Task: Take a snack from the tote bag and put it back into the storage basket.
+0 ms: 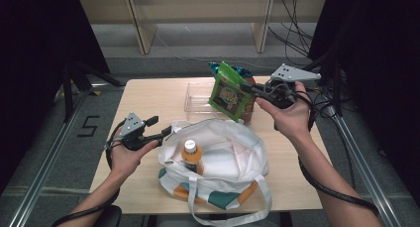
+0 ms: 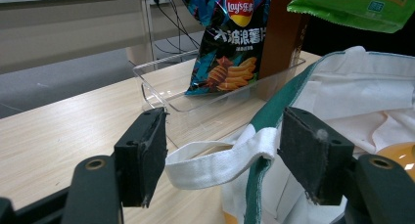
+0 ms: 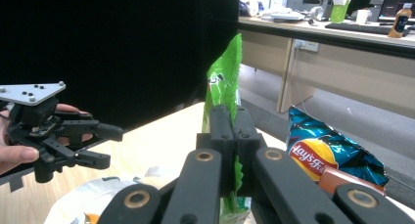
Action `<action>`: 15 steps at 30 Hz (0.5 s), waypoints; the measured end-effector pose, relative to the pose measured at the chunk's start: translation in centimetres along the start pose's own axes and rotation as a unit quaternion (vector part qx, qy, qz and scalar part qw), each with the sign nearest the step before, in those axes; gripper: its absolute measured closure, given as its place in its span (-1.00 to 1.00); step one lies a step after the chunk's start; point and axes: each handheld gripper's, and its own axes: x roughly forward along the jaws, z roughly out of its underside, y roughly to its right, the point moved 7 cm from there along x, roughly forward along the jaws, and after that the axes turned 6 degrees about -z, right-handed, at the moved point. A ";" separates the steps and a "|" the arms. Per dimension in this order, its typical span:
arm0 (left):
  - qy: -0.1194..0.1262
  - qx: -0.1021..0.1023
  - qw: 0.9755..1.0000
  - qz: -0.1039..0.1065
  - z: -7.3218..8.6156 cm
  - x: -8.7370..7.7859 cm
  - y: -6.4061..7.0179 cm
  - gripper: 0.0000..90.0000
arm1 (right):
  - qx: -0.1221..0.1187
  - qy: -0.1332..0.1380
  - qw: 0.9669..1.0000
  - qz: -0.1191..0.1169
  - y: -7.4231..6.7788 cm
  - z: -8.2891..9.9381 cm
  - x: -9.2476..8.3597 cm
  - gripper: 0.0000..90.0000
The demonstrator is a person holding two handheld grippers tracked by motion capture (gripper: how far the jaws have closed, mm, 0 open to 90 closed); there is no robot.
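Tote bag [image 1: 218, 160] sits at the table's [image 1: 153, 95] near edge, a bottle [image 1: 191, 155] standing inside it. Behind the bag lies a clear tray [image 1: 198, 98], with a chip bag [image 2: 227, 38] and a box [image 2: 281, 33] upright in its right end. Snack pouch [image 1: 229, 93] hangs above the tray, pinched in the right gripper [image 1: 247, 88]; left gripper [image 1: 166, 132] sits at the bag's left rim, jaws either side of its strap [image 2: 220, 158].

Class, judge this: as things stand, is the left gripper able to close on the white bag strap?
Probably yes: the left gripper stands open, and the white bag strap already lies between its jaws with nothing in front of it.
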 end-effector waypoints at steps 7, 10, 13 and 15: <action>0.000 0.000 1.000 0.000 0.0 0.0 0.0 -0.25 | -0.001 0.006 1.000 0.004 0.5 -0.2 0.3 1.00; -0.001 -0.001 1.000 0.000 0.0 0.0 0.0 -0.25 | 0.002 0.003 1.000 0.005 0.6 -0.2 0.4 1.00; -0.001 -0.001 1.000 0.001 0.0 0.0 0.0 -0.25 | -0.007 0.009 1.000 0.012 1.0 -0.3 0.6 1.00; 0.000 -0.001 1.000 0.000 0.0 0.0 0.0 -0.25 | -0.004 0.007 1.000 0.014 1.1 -0.2 0.7 1.00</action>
